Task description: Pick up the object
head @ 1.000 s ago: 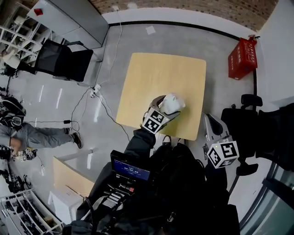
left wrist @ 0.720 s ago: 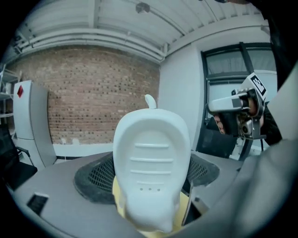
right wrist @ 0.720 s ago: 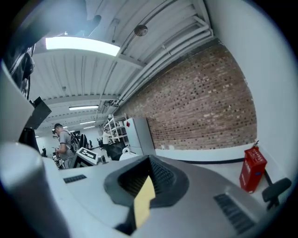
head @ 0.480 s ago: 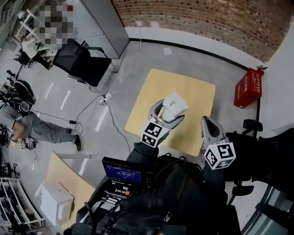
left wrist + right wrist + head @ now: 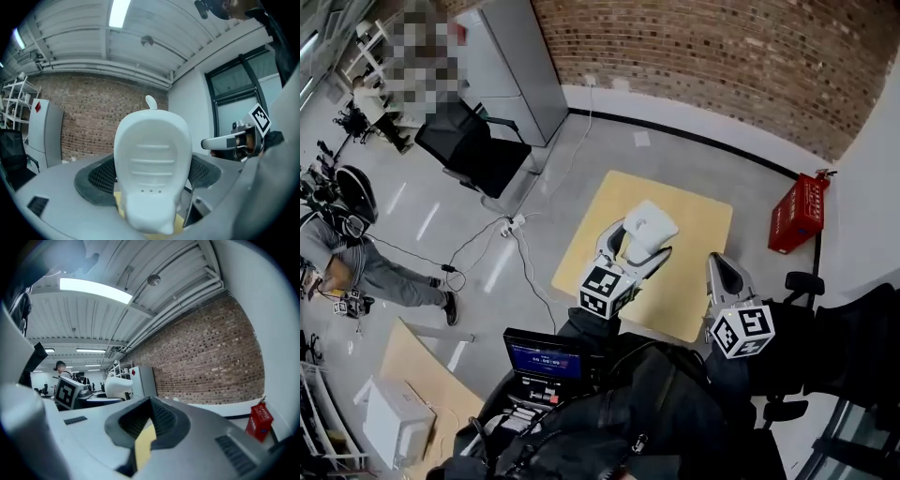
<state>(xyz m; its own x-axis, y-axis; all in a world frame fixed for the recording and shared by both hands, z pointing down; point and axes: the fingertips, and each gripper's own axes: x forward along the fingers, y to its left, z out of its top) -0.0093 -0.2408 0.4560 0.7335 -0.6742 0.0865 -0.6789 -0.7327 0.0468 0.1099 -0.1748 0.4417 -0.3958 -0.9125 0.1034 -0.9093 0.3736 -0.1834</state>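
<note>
Clamped between the jaws of my left gripper (image 5: 153, 187), the white object (image 5: 152, 154) looks like smooth hard plastic with a soft gloss and moulded ribs across its face. The pads (image 5: 96, 180) on either side of it are matt black with a fine grid texture, set in a dull grey plastic shell. My right gripper (image 5: 149, 420) has the same matt grey shell and black textured lining. Beneath both grippers, the table (image 5: 698, 225) has a pale, matt wood-look top over a smooth grey floor (image 5: 567, 173) with a faint sheen. Beyond the grippers stands a rough brick wall (image 5: 722, 56).
</note>
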